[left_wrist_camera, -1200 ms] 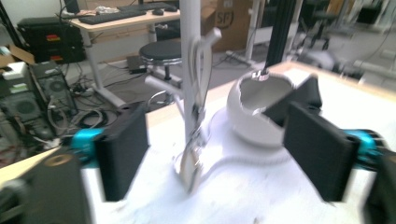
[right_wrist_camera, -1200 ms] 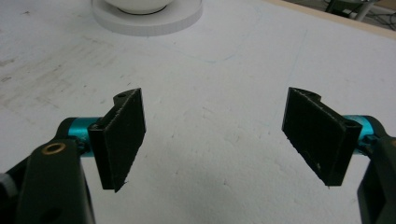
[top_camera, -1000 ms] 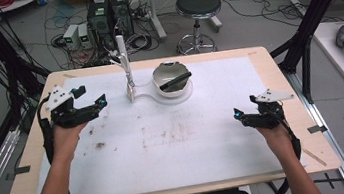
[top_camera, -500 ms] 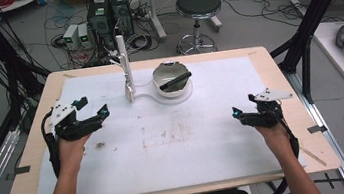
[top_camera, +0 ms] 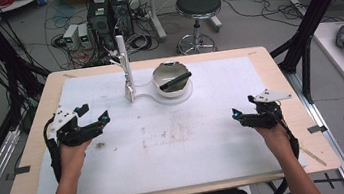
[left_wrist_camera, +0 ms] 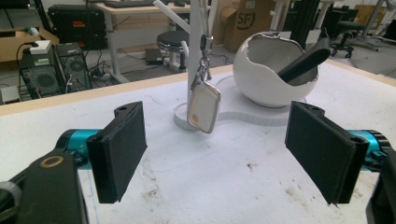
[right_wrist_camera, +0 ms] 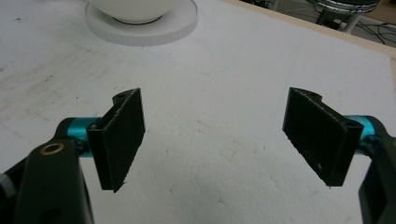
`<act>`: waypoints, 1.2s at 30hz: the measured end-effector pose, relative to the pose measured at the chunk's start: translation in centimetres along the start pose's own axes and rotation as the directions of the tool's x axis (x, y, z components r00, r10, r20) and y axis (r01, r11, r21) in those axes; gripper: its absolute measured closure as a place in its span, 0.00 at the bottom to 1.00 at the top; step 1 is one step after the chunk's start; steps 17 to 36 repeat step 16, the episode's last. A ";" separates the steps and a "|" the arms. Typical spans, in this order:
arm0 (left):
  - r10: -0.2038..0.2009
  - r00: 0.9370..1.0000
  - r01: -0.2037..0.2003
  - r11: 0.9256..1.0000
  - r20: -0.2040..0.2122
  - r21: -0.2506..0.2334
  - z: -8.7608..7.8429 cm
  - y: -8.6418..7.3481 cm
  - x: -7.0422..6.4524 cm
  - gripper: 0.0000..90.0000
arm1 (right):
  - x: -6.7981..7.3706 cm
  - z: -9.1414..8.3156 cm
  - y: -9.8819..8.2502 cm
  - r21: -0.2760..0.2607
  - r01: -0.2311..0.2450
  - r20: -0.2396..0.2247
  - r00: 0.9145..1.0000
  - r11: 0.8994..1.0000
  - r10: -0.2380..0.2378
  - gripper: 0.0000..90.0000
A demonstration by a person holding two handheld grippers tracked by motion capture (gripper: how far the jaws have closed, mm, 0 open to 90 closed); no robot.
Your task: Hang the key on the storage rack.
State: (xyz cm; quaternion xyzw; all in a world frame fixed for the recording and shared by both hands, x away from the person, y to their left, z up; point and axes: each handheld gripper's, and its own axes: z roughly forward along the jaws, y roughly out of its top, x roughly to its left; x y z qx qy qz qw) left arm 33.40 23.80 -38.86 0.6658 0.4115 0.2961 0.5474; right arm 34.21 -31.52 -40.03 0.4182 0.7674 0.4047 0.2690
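Left gripper view showed the left hand-held gripper [left_wrist_camera: 219, 154] spread wide and holding nothing, aimed at a key fob [left_wrist_camera: 204, 108] that hung from a white stand [left_wrist_camera: 198, 56] just beside a white bowl [left_wrist_camera: 271, 70] on the bench [left_wrist_camera: 224, 182]. To take the fob cleanly, the person would probably do best to come in level, bracket its flat faces between both pads and close below the ring, clear of the post. Over at the right side the right hand-held gripper [top_camera: 241, 115] was likewise spread and empty, well apart from the stand.
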 end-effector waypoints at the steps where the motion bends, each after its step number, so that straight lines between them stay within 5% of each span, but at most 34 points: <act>1: -0.001 1.000 0.001 1.000 0.003 0.002 0.0 0.0 0.0 0.23 | 0.0 0.1 0.0 0.000 0.004 -0.002 1.000 1.000 -0.004 0.24; 36: -0.005 1.000 0.005 1.000 0.005 0.011 0.4 -0.4 -0.2 0.23 | -0.1 0.0 -0.4 0.002 -0.001 -0.007 1.000 1.000 0.001 0.24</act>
